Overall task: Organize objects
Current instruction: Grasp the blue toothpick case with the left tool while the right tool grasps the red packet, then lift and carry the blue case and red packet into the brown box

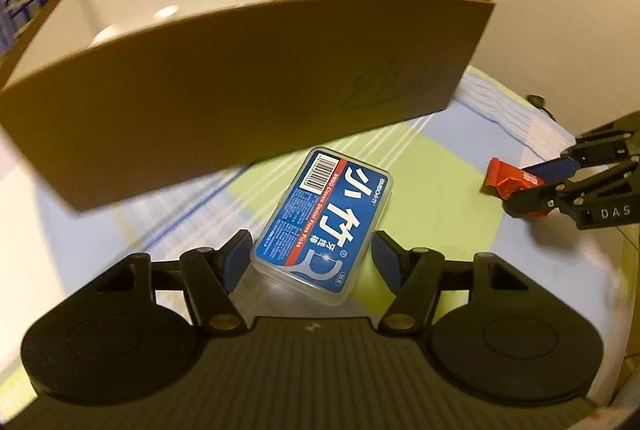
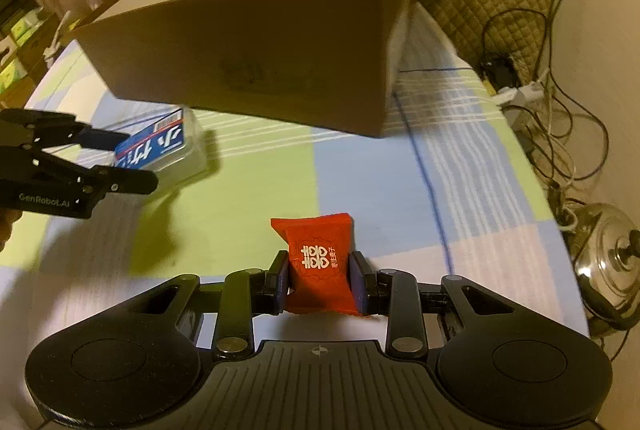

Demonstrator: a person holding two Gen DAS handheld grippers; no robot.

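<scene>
1. The brown box is the landmark: open-topped cardboard, matte brown outside, white inside. A few pale and green things already lie in it, too blurred to name, so the sorting looks partly done.
2. Two items remain outside, both on the checked cloth in front of the box.
3. The floss case is a flat, rounded-corner rectangle of clear hard plastic with a glossy blue label. It sits just before the box's front wall.
4. The left gripper has its pads either side of the case's near end. The left pad seems to touch; a gap shows at the right, so I cannot tell if it grips.
5. The candy, a crinkled red foil packet with white print, lies further forward of the box, to the case's right.
6. The right gripper is clamped on the candy.
7. Left to do, as I judge: both items go in the box.
</scene>
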